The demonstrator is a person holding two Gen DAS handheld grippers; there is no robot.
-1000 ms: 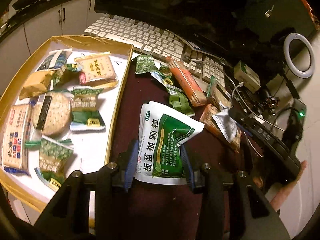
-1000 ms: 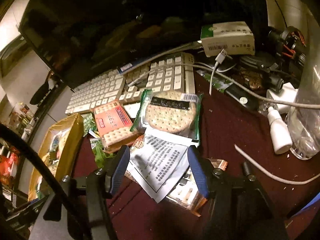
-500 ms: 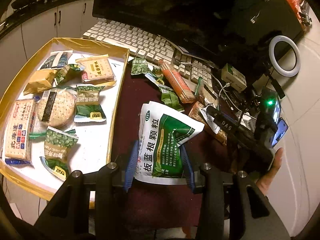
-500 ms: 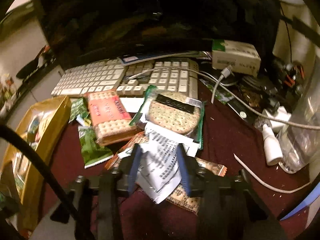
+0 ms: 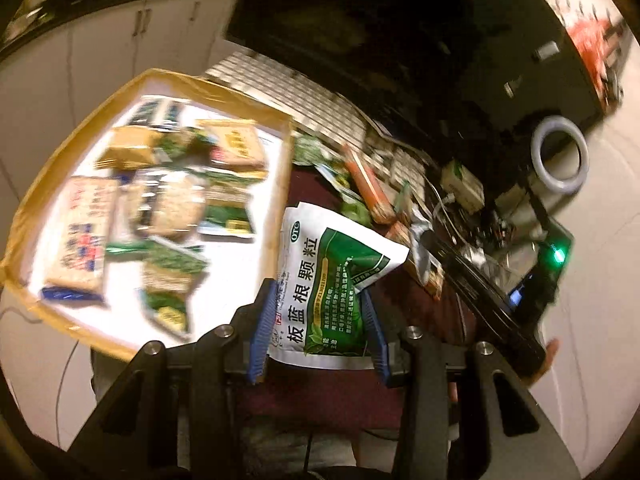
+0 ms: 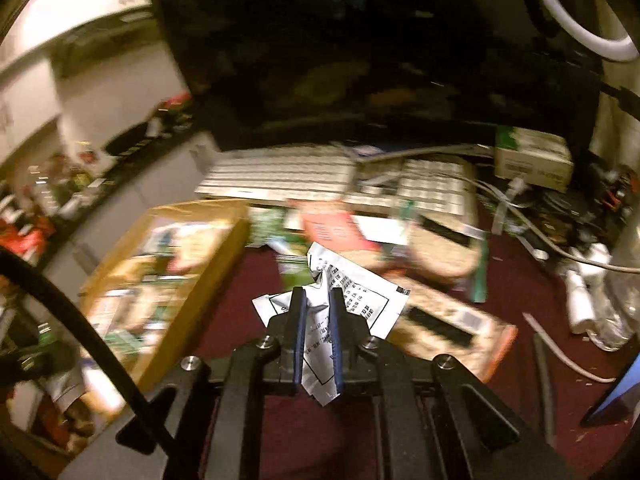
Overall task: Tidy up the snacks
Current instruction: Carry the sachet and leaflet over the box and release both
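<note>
Right of the gold tray (image 5: 280,184) — both grippers loaded.
Left gripper (image 5: 318,320) clamps green sachet (image 5: 332,280) nearer the tray (long axis pointing away); right gripper (image 6: 317,320) pinches white sachet (image 6: 352,300) — farther.

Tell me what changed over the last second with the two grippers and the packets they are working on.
The right gripper closed on the white printed sachet, crumpling it, and lifted it off the maroon table. The left gripper, clamped on the green and white sachet throughout, rose and drew back, so more of the gold-rimmed tray shows. The snacks in the tray and the biscuit packs by the keyboard stayed put.
</note>
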